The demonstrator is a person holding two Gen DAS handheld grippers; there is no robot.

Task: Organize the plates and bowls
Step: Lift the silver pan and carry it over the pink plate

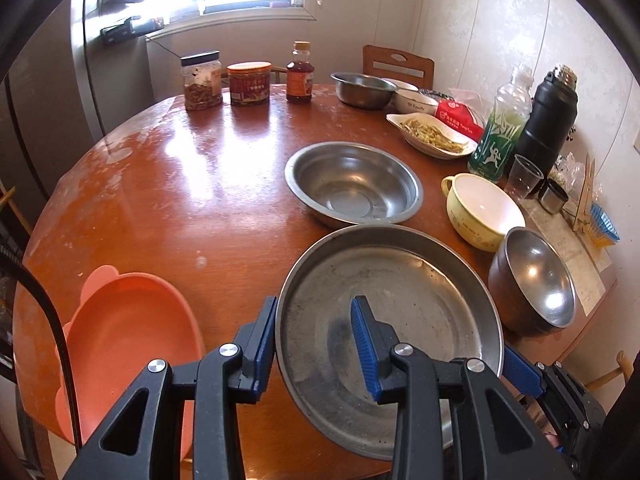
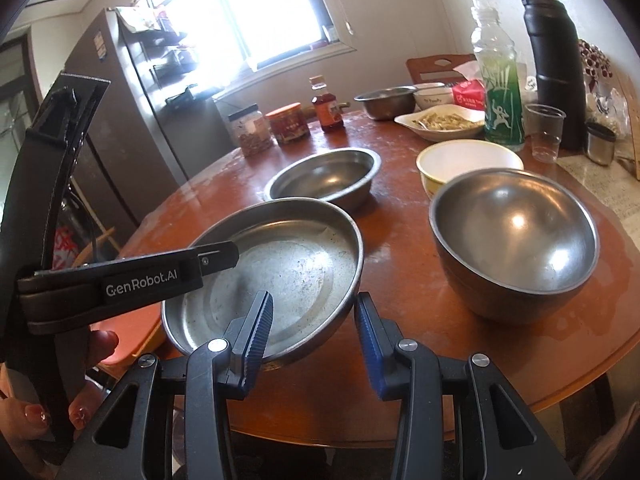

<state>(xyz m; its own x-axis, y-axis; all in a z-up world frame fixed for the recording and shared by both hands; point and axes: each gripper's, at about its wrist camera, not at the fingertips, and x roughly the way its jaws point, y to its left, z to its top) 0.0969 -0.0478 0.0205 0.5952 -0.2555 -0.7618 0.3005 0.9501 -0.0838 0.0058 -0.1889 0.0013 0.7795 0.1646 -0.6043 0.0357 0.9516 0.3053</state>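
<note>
A large steel plate (image 1: 400, 320) lies at the near edge of the round wooden table (image 1: 180, 184). My left gripper (image 1: 316, 336) is open and straddles the plate's left rim, one finger outside and one inside. My right gripper (image 2: 314, 320) is open and straddles the plate's (image 2: 288, 276) near right rim. Behind the plate stands a wide steel bowl (image 1: 354, 182), also in the right wrist view (image 2: 324, 178). A deep steel bowl (image 1: 536, 280) (image 2: 516, 236) and a yellow bowl (image 1: 480, 210) (image 2: 468, 160) stand to the right. An orange plastic bowl (image 1: 128, 336) lies to the left.
At the back stand jars (image 1: 202, 80), a sauce bottle (image 1: 300, 74), a small steel bowl (image 1: 364, 90), a white bowl (image 1: 414, 102) and a dish of food (image 1: 432, 134). A green bottle (image 1: 502, 128), black flask (image 1: 548, 116), plastic cup (image 1: 524, 178) and papers crowd the right.
</note>
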